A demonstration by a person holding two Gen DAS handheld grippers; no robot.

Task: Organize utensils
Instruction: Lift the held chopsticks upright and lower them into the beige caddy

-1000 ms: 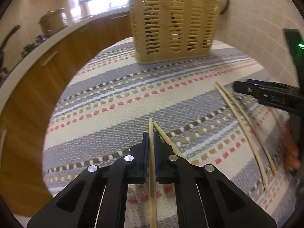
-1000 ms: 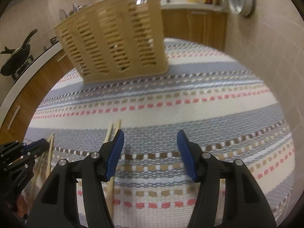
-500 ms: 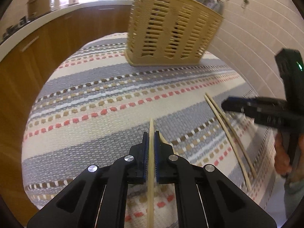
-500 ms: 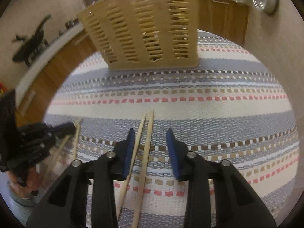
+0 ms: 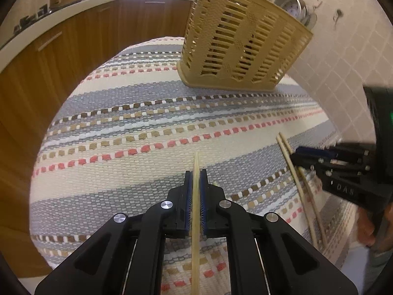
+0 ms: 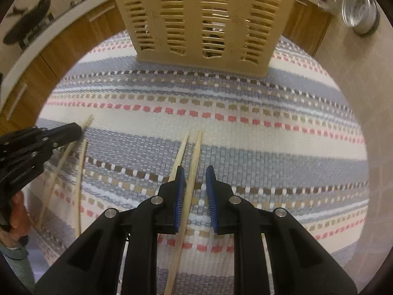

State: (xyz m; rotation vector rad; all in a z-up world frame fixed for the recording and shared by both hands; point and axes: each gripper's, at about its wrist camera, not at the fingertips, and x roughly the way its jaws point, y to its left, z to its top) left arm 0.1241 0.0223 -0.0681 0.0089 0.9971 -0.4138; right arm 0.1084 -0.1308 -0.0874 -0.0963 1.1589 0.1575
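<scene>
My left gripper (image 5: 196, 174) is shut on one wooden chopstick (image 5: 195, 196) and holds it above the striped mat (image 5: 122, 132). Its partner chopstick is hidden under the jaws except for a tip at the right jaw. My right gripper (image 6: 194, 172) is open, its jaws astride a second pair of chopsticks (image 6: 190, 186) that lies on the mat. One of these lies between the pads, the other at or under the left pad. That pair also shows in the left wrist view (image 5: 302, 191). A slotted beige utensil basket (image 5: 240, 39) stands upright at the far end of the mat; it also shows in the right wrist view (image 6: 206, 19).
A tiled wall (image 5: 343, 56) runs along the right of the mat. Wooden cabinets with a white counter (image 5: 61, 17) stand beyond its left edge, and pots sit on it. A steel bowl (image 6: 361, 12) hangs on the wall.
My left gripper has lifted its chopstick and swung towards the basket. My right gripper has moved left over the second pair and narrowed its jaws around it.
</scene>
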